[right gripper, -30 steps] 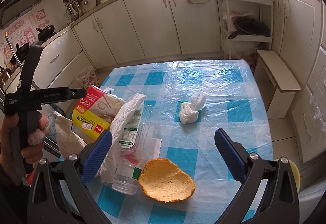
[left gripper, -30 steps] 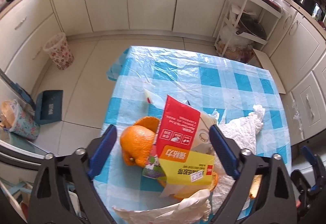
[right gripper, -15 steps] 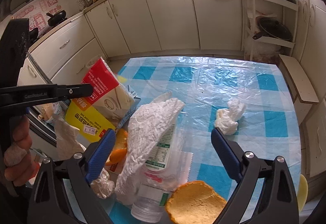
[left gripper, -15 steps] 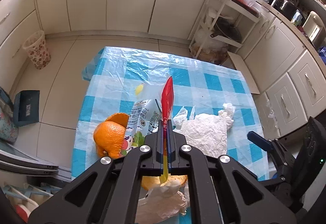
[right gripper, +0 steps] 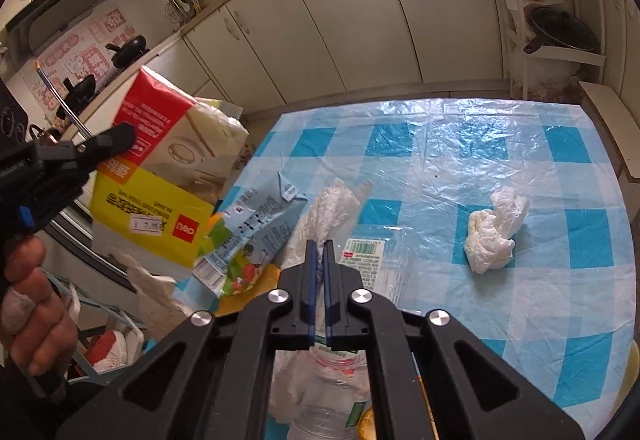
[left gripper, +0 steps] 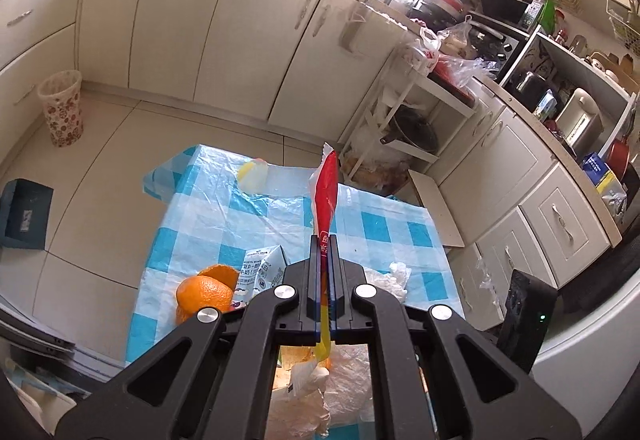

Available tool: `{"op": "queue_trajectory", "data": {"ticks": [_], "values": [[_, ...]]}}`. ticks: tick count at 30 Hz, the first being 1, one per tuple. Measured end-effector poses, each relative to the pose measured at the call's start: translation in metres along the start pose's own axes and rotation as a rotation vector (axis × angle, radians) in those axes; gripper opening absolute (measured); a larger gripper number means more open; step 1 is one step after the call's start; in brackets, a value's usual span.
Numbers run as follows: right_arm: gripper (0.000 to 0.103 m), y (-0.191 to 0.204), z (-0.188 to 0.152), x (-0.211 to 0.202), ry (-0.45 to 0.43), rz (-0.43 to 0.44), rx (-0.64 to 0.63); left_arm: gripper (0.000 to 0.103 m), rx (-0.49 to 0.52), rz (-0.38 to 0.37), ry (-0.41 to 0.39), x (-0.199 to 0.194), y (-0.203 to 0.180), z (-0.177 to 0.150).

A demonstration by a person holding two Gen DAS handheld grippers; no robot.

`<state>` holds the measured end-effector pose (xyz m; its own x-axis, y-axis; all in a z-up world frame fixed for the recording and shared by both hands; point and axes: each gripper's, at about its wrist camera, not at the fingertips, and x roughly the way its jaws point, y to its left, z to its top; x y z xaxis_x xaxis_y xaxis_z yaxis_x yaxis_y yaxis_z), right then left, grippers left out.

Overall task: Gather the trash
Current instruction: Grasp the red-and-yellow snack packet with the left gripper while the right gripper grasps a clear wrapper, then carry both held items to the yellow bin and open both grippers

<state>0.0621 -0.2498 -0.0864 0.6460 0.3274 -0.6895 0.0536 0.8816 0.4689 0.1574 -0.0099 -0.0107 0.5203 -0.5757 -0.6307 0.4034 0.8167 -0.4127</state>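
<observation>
My left gripper [left gripper: 325, 240] is shut on a red and yellow plastic package [left gripper: 326, 196], held edge-on above the table; the package also shows in the right wrist view [right gripper: 160, 160], lifted at the left. My right gripper [right gripper: 318, 246] is shut on crumpled white plastic film [right gripper: 332, 208] that lies over a clear plastic bottle [right gripper: 332, 400]. A blue milk carton [right gripper: 256, 236], an orange [left gripper: 204, 294] with peel, and a crumpled white tissue [right gripper: 494, 236] lie on the blue checked tablecloth [right gripper: 500, 144].
A floral waste basket [left gripper: 62, 108] stands on the floor by the cabinets. A blue dustpan [left gripper: 24, 214] lies on the floor at left. A white shelf rack [right gripper: 556, 12] with a pan stands beyond the table. A thin plastic bag [left gripper: 316, 384] hangs below my left gripper.
My left gripper closed on the red and yellow package and raised it. My right gripper went from wide open to shut on the white film over the bottle.
</observation>
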Motion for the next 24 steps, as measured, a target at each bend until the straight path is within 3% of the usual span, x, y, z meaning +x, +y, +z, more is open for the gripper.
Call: {"op": "queue_trajectory", "data": {"ticks": [7,11,19,24], "values": [[0.003,-0.009,0.008,-0.065,-0.161,0.184,0.062,0.003,0.035,-0.036,-0.059,-0.019,-0.012,0.0],[0.003,-0.034,0.009,-0.112,-0.252,0.201,0.096,0.003,0.062,-0.081,-0.073,-0.029,-0.023,-0.003],[0.003,-0.11,-0.012,-0.187,-0.377,0.033,0.167,0.003,0.103,-0.214,-0.101,-0.045,-0.074,-0.021],[0.003,-0.149,-0.039,-0.22,-0.387,-0.161,0.196,0.003,0.108,-0.297,-0.047,-0.03,-0.116,-0.047]]}}
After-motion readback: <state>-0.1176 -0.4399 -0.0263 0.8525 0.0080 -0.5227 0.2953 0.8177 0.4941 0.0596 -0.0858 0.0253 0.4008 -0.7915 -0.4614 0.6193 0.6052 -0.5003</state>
